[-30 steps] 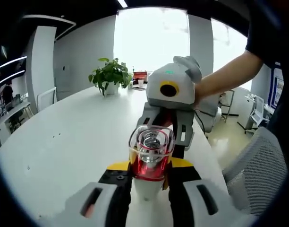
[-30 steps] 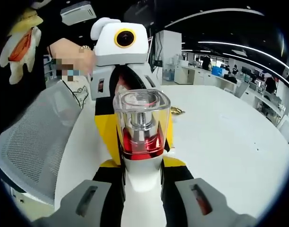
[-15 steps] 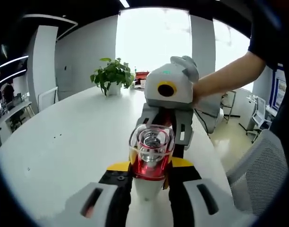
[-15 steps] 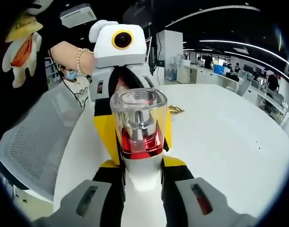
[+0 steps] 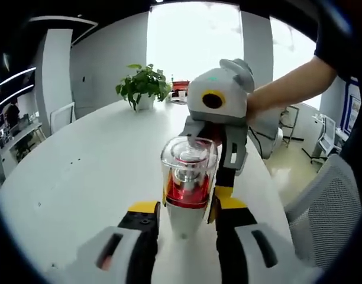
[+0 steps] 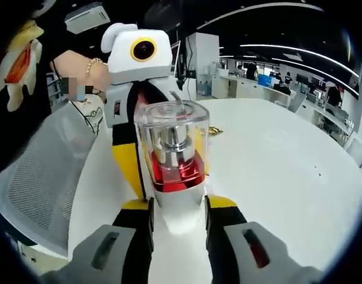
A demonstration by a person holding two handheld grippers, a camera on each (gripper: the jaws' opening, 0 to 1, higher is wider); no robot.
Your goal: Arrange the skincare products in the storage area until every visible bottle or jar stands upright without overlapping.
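A skincare bottle (image 5: pixel 188 177) with a white body, a red band and a clear square cap stands upright on the white table (image 5: pixel 92 171), between my two grippers, which face each other. My left gripper (image 5: pixel 186 207) is open, with a small gap on each side of the white base. In the right gripper view the same bottle (image 6: pixel 172 154) rises between the jaws of my right gripper (image 6: pixel 179 204), which press on its white base. One yellow finger (image 6: pixel 126 171) of the left gripper shows beside the bottle.
A potted plant (image 5: pixel 144 83) stands at the table's far end. Mesh office chairs (image 5: pixel 323 207) (image 6: pixel 39 177) sit at the table edge beside the person. A small gold object (image 6: pixel 215 129) lies on the table (image 6: pixel 275 165) behind the bottle.
My left gripper's jaws have spread apart and let go of the bottle. The right gripper still grips it, and the bottle has stayed upright.
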